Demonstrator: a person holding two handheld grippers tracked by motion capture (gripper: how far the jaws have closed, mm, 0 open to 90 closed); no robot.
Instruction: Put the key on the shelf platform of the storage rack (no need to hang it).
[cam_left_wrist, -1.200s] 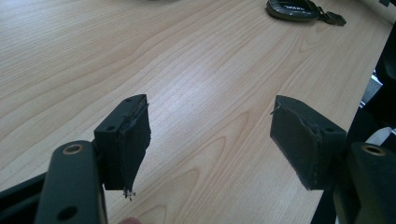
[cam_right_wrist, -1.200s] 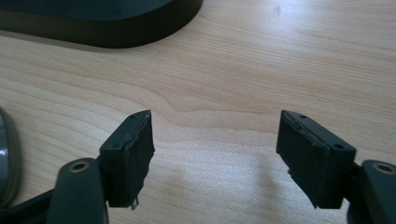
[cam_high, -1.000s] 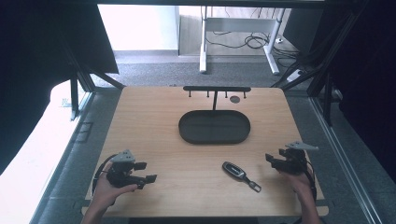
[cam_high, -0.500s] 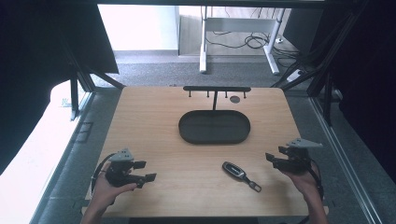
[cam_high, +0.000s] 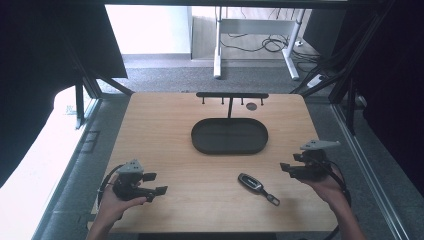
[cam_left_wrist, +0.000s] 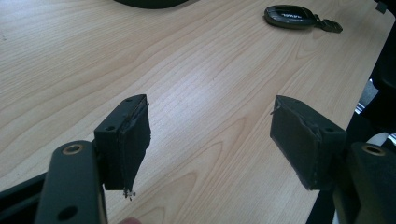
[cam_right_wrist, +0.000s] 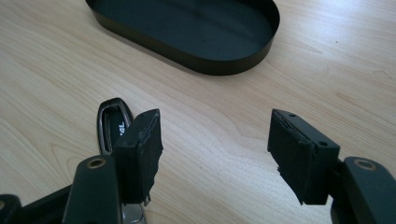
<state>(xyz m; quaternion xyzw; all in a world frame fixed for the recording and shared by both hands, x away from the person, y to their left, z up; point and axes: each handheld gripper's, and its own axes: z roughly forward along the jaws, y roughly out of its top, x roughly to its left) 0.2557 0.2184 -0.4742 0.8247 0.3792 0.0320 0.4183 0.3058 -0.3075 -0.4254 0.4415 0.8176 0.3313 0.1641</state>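
A black key fob (cam_high: 252, 183) with a short strap lies on the wooden table, in front of a black oval tray (cam_high: 230, 150). My right gripper (cam_high: 290, 164) hovers to the right of the fob and points left toward it. Its jaws are open and have just been closing a little, with nothing between them. In the right gripper view (cam_right_wrist: 215, 149) the fob (cam_right_wrist: 112, 126) lies partly behind the left jaw, with the tray (cam_right_wrist: 224, 65) beyond. My left gripper (cam_high: 156, 183) rests at the front left, open and empty (cam_left_wrist: 210, 140); the fob (cam_left_wrist: 292, 15) lies far off.
A black rack with small hooks (cam_high: 231, 95) stands at the table's back edge behind the tray, and a small dark disc (cam_high: 251, 106) lies beside it. Bare wood stretches between the two grippers. Dark frame posts flank the table.
My right gripper has risen off the table and drifted slightly, its jaws a bit narrower. The left gripper, the fob and the tray have stayed in place.
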